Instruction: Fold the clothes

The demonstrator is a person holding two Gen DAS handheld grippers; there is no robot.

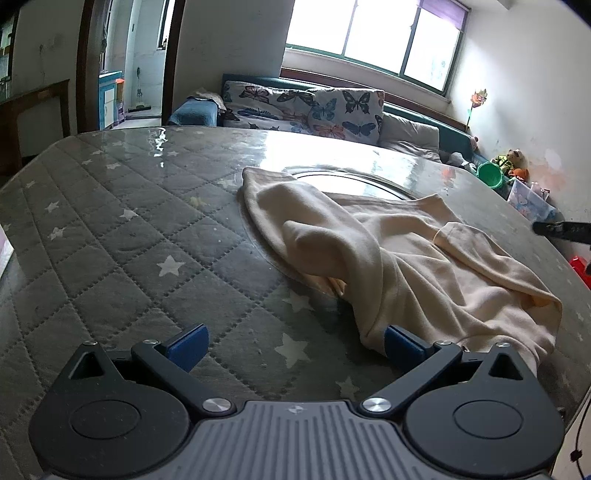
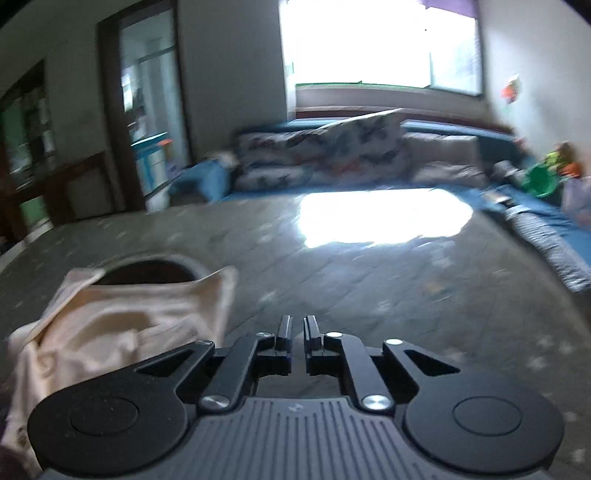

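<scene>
Round counter [image 1: 110,229]: grey quilted star-print cover under clear film, glass turntable [image 1: 354,181] mid-top. Behind it, sofa [image 1: 417,129] with butterfly cushions [image 1: 343,110], window [image 1: 373,33] above. Green bucket [image 1: 489,175] and plush toys [image 1: 513,160] in far right corner.

Daylight from wide green-framed window [image 1: 376,40] at back, panes blown out white in both views. Strong glare patch on glossy clear cover over grey star-quilted tabletop [image 1: 110,229]; in right wrist view glare is large white blob [image 2: 384,218]. Left wrist view sharp, room moderately dim away from window. Soft shadows in folds of cream fleece garment [image 1: 406,266] (lit from behind). Right wrist view smeared throughout, butterfly-print cushions [image 2: 317,151] unreadable. Fisheye bending, dark corners on both.
</scene>
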